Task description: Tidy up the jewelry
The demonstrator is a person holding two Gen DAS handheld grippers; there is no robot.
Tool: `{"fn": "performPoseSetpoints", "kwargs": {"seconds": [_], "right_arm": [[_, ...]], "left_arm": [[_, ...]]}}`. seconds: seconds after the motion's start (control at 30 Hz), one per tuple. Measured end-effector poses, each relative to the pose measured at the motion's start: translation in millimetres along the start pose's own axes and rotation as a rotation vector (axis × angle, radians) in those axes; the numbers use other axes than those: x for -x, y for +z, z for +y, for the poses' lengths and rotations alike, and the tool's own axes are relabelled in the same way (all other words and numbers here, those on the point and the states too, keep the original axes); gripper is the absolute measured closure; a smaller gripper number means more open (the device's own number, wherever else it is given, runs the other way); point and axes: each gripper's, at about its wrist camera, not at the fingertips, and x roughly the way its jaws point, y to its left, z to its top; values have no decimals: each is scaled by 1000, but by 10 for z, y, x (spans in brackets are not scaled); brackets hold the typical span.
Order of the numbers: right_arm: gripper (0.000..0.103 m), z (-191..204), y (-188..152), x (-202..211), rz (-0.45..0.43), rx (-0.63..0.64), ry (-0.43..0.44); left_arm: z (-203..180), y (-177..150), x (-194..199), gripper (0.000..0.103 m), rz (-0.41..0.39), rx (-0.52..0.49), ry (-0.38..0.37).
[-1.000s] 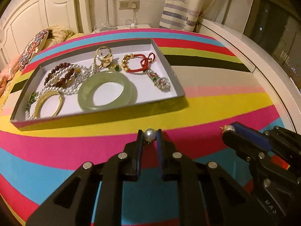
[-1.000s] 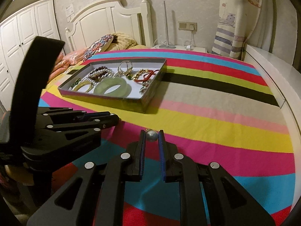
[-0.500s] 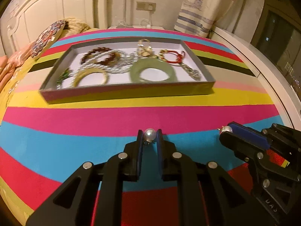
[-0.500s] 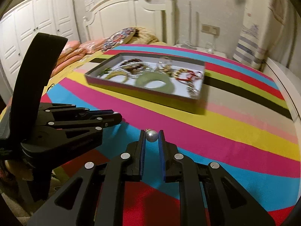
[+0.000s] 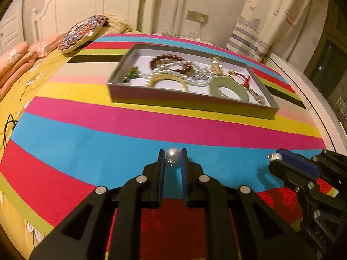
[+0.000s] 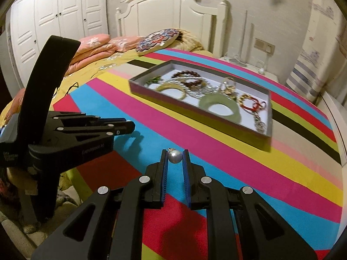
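Note:
My left gripper (image 5: 172, 155) is shut on a white pearl earring (image 5: 172, 153) with a small metal hook, held above the striped bedspread. My right gripper (image 6: 175, 156) is shut on a second, greyer pearl earring (image 6: 175, 156); in the left wrist view that pearl (image 5: 275, 156) shows at its tip at the right. The left gripper (image 6: 128, 127) also appears at the left of the right wrist view. Beyond both lies a shallow grey box (image 5: 190, 103) with a green jade bangle (image 5: 228, 88), a yellow bangle (image 5: 167, 79), pearl strands, dark red beads (image 5: 171, 61) and a red cord bracelet (image 5: 243, 78).
The box (image 6: 195, 108) rests on a bed with a bright striped cover. Pink pillows (image 6: 95, 45) and a round patterned cushion (image 6: 158, 40) lie by the white headboard (image 6: 171, 15). A white ledge (image 5: 308, 91) runs along the bed's right side, with a curtain behind.
Both grippers have swung sideways over the bed, each still pinching its pearl. The box has shifted from close ahead on the left to farther off on the right.

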Motion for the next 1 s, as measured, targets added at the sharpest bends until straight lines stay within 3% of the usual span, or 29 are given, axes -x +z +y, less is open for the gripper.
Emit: {"fn": "performPoseSetpoints", "kwargs": {"seconds": [0.27, 0.63, 1.0], "right_arm": [[89, 152, 134, 36, -41, 36, -2], [89, 29, 343, 137, -113, 16, -41], [89, -207, 399, 118, -139, -40, -67]], "left_arm": [[164, 42, 117, 89, -42, 25, 11], [-23, 227, 369, 89, -137, -80, 41], [-195, 334, 223, 89, -114, -143, 40]]}}
